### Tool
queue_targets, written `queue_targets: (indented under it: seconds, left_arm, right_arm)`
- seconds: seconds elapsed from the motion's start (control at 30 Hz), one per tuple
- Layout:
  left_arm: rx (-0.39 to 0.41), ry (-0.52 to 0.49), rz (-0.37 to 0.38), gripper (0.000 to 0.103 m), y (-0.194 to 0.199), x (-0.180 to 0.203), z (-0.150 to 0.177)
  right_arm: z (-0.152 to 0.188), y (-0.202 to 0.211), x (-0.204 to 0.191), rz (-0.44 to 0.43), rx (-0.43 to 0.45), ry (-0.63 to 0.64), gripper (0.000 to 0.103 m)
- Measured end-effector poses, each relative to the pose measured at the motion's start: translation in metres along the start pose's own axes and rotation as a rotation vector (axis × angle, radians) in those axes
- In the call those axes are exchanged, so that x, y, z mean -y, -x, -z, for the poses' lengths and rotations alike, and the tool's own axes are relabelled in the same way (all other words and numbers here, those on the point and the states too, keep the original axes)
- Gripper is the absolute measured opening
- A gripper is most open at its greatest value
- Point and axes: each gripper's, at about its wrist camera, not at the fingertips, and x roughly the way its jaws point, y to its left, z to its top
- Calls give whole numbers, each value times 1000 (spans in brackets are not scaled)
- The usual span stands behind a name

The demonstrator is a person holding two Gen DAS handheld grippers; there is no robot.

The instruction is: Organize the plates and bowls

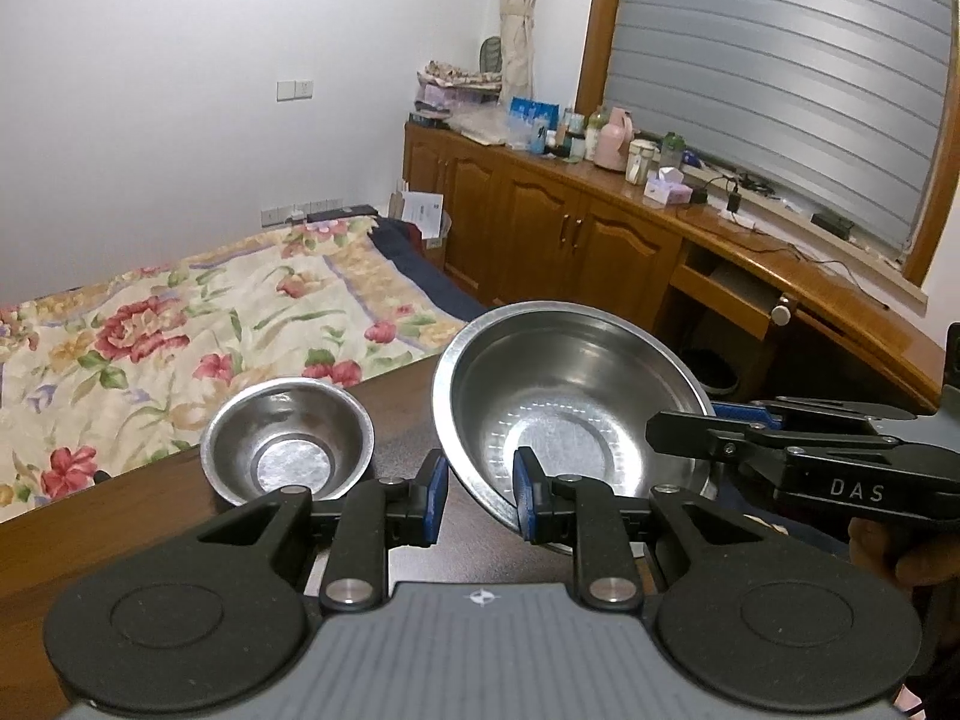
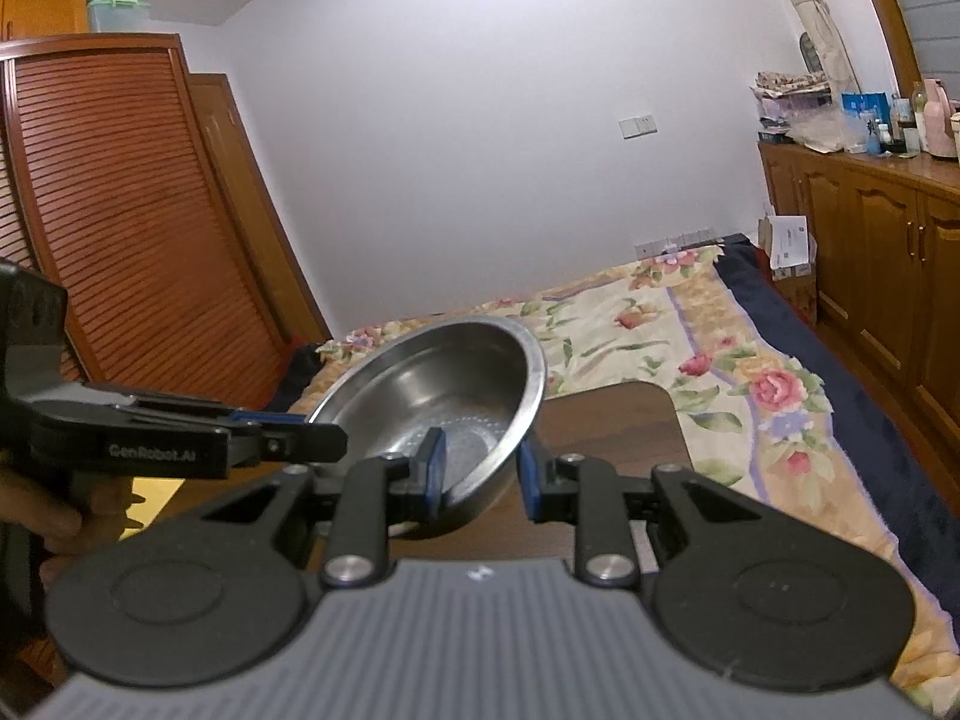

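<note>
Two stainless steel bowls sit before me at the edge of a dark wooden table [image 1: 150, 498], a bed with a floral quilt [image 1: 198, 324] just beyond it. In my left wrist view, the small bowl [image 1: 288, 441] rests flat on the tabletop, just left of the large bowl [image 1: 570, 408], which is tilted up with its mouth toward that camera.

My left gripper [image 1: 480, 495] straddles the near rim of the large bowl, one blue pad outside the wall and one inside; the jaws stand spread, and I cannot tell whether either pad touches the metal. My right gripper [image 2: 482, 477] does the same on the opposite side: in the right wrist view its left pad sits inside the bowl [image 2: 438, 402] and its right pad outside the wall, jaws parted with a visible gap around the rim.

Each gripper shows in the other's view, reaching to the bowl's rim from the side, with a hand [image 2: 48, 516] on the handle.

A wooden sideboard [image 1: 570, 222] crowded with bottles lines the wall under the window.
</note>
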Motion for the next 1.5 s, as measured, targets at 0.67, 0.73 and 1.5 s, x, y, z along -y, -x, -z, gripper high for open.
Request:
queue_targets:
  seconds: [0.67, 0.73, 1.5]
  left_arm:
    - [18, 16, -29, 26, 46, 6, 44]
    - [15, 21, -32, 26, 50, 6, 50]
    - [-26, 73, -32, 26, 71, -6, 114]
  right_arm:
    - [28, 14, -23, -42, -34, 8, 28]
    - [32, 15, -26, -48, -40, 10, 28]
    - [80, 12, -53, -88, -154, -6, 28]
